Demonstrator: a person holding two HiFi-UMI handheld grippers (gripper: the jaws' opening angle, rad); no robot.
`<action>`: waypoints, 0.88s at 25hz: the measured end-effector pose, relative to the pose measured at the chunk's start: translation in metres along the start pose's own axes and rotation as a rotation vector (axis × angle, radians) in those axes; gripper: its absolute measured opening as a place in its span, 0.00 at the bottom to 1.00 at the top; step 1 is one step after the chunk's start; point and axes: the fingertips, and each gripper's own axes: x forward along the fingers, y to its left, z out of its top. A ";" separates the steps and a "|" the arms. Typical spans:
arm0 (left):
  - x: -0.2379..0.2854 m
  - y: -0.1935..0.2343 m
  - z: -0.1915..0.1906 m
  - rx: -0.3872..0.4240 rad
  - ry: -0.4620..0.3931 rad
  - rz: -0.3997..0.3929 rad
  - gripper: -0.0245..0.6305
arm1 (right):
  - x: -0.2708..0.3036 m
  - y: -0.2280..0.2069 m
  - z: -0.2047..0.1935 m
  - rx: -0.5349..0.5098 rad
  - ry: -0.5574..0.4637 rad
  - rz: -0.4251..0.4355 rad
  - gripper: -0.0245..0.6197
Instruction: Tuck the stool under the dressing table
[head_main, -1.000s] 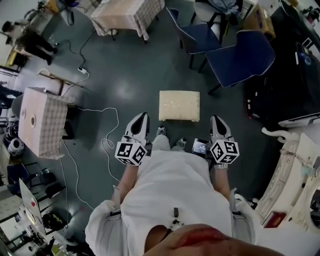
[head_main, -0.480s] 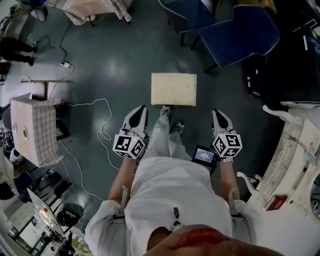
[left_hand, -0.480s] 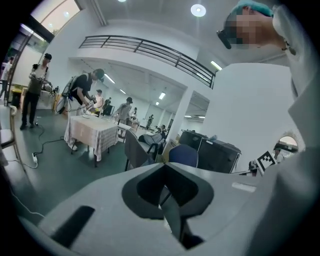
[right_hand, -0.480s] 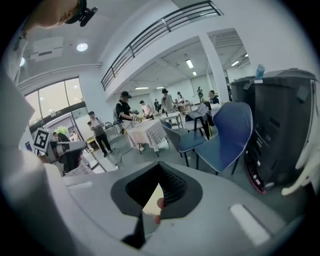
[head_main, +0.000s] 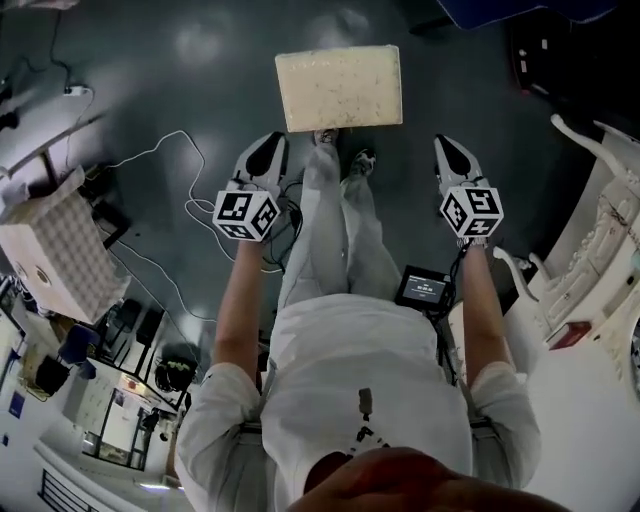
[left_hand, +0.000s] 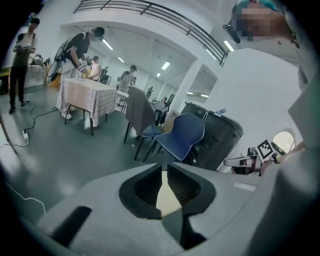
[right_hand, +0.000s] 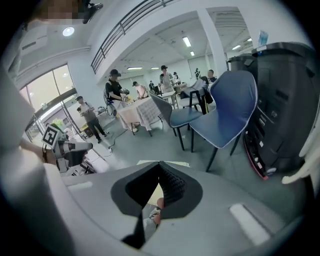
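Stool look: the stool (head_main: 340, 88) has a rectangular, pale cream padded top with a speckled surface. Its legs are hidden under the top in the head view.
Stool place: it stands on the dark grey floor (head_main: 200, 90), straight ahead of the person. One shoe (head_main: 322, 136) is right at its near edge.
Left claw: the left gripper (head_main: 270, 143) has a narrow slit between its jaws, which have just been opening. Nothing is between them, and only the cream top shows through the slit, farther off.
Right claw: the right gripper (head_main: 444, 143) is clenched, tips together, with nothing in it.
Stool to claws: the stool lies ahead of both grippers and between their lines. The left gripper is near its near-left corner and the right gripper is near its near-right corner. Neither touches it.
Surroundings: white furniture (head_main: 600, 230) with curved trim fills the right edge, well apart from the stool. A white cable (head_main: 170, 150) trails over the floor at the left. A blue chair (right_hand: 225, 110) stands beyond the stool.
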 end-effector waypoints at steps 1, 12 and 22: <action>0.009 0.009 -0.012 -0.014 0.023 0.003 0.10 | 0.011 -0.005 -0.010 0.017 0.015 0.000 0.05; 0.123 0.101 -0.129 -0.148 0.222 0.005 0.27 | 0.141 -0.071 -0.136 0.106 0.222 -0.027 0.05; 0.165 0.187 -0.188 -0.146 0.379 0.134 0.38 | 0.240 -0.082 -0.170 0.202 0.321 -0.058 0.33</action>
